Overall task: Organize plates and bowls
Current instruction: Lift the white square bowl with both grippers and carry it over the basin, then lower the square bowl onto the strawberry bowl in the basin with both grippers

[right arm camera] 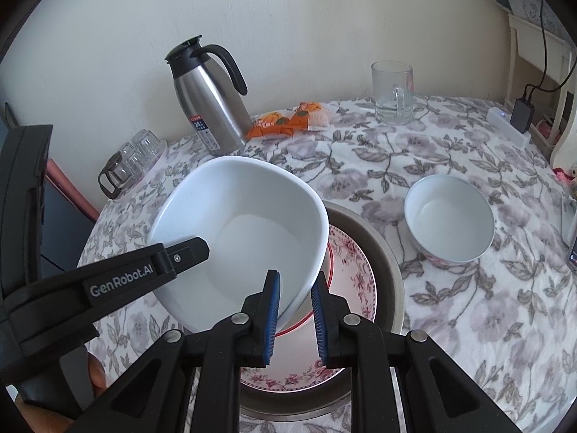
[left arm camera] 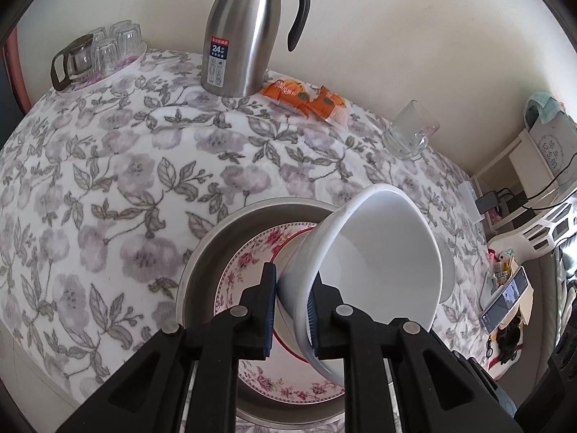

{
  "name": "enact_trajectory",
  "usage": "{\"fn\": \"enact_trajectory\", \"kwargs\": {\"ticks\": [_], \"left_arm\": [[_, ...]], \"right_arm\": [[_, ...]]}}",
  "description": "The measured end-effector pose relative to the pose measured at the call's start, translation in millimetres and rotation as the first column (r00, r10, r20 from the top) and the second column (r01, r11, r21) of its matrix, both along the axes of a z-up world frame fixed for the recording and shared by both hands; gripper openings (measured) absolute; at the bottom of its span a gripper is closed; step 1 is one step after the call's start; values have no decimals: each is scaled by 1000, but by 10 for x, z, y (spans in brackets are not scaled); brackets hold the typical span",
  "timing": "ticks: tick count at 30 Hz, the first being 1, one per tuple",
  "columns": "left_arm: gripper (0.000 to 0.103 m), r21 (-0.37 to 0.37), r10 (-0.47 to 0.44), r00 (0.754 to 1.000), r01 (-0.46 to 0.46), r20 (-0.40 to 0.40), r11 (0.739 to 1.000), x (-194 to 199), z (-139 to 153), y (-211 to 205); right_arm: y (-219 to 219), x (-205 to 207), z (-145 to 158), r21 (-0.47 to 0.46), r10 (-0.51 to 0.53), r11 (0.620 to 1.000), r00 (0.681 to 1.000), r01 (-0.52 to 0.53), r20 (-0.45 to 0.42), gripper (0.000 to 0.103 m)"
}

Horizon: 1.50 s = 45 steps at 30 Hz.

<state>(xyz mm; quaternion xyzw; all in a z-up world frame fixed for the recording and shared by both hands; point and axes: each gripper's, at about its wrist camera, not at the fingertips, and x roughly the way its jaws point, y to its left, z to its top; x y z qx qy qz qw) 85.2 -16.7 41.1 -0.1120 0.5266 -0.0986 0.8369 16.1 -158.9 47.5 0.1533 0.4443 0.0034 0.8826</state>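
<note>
We see the large white bowl hanging tilted over the metal basin, and the coming move turns on that: the bowl sits up and to the left of the stack below, its lower edge just above the floral plate inside the basin, so we judge it must come down and slightly right to nest centred. Both claws grasp it by the rim, one wall each: the right gripper is clenched on the near edge, the left gripper on the opposite side, its finger reaching inside the bowl in the right wrist view. Neither hand is nearer; they share the load. Counting downward in size: one basin, one large white bowl, one floral plate with a red-rimmed dish on it, one small bowl well apart on the cloth to the right, and beyond them one steel flask and one glass mug.
</note>
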Motion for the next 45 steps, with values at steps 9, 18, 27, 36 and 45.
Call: {"fn": "enact_trajectory", "kwargs": {"ticks": [9,18,27,36,45], "left_arm": [[18,-6,-12,999,12,-38,1000,23,-86,-17],[17,-27,-7,997,5,-82,1000,57,-159,-16],[18,-26,-15,995,12,-99,1000,73,-201,-45],[24,-45,-14,995,10,-99,999,77,-169,-2],[28,-39,34,998,-35,-44,999,85,-61,139]], "right_arm": [[-24,11,-43,-2,-14,1000,1000,14,-28,19],[-19,12,-39,-8,-16,1000,1000,16,-27,19],[-50,24,-63,-1,-21,1000,999,21,-26,19],[-96,43,-110,7,-32,999,999,33,-34,19],[-86,53,-101,15,-25,1000,999,25,-24,19]]}}
